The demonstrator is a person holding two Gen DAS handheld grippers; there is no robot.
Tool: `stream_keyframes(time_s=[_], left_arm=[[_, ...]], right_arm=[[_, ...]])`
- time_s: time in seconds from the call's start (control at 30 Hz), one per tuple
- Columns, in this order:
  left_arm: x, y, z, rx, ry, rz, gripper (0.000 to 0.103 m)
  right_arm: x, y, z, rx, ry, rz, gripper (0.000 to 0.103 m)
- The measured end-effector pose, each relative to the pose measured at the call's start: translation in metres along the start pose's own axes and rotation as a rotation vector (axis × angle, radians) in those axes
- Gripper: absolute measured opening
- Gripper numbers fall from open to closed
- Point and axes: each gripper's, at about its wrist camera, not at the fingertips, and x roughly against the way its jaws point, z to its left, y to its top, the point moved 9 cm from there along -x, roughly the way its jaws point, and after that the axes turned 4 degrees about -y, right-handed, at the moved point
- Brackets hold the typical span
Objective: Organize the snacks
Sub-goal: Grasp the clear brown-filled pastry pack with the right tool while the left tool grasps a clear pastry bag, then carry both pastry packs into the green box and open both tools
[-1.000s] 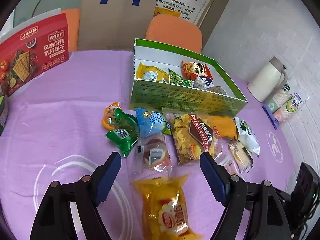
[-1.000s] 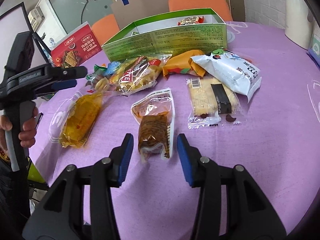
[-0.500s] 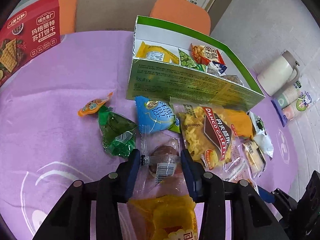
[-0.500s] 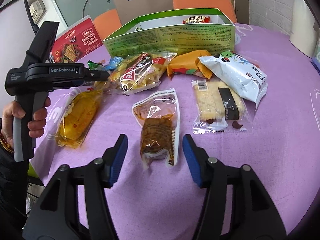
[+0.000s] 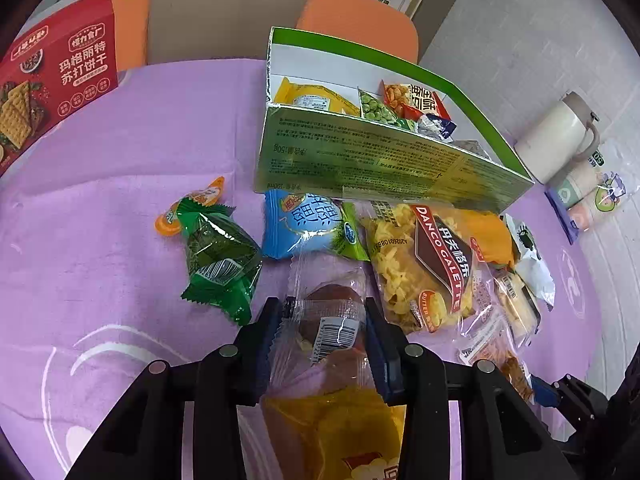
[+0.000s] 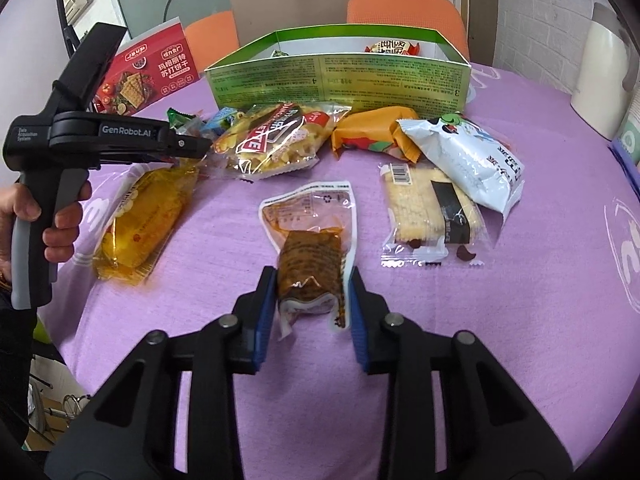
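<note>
1. Your right gripper (image 6: 311,312) sits low over the purple tablecloth (image 6: 540,280), its blue-padded fingers (image 6: 264,320) pressed against both sides of a clear packet of brown spiced snack (image 6: 310,258).
2. Your left gripper (image 6: 200,148) reaches in from the left, its tip at the top end of a yellow cake packet (image 6: 140,220).
3. Behind these lie a Danco Galette bag (image 6: 276,140), an orange packet (image 6: 376,132), a white and blue pouch (image 6: 468,160) overlapping a clear-wrapped biscuit (image 6: 432,216).
4. The green open box (image 6: 340,76) stands behind them, a red-and-white snack pack (image 6: 394,46) showing over its rim.
5. A red cracker box (image 6: 148,72) leans at the back left.
</note>
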Motion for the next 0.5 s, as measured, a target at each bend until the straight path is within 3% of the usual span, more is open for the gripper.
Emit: stream_keyframes(time_s=[0.23, 0.5], left_arm=[[0.037, 0.002, -0.009, -0.042, 0.003, -0.056, 0.038], [0.099, 0.051, -0.045, -0.113, -0.022, -0.182, 0.038]], right_arm=[[0.031, 0.014, 0.002, -0.033, 0.069, -0.065, 0.035], [0.071, 0.089, 0.0, -0.042, 0.12, -0.218, 0.035]])
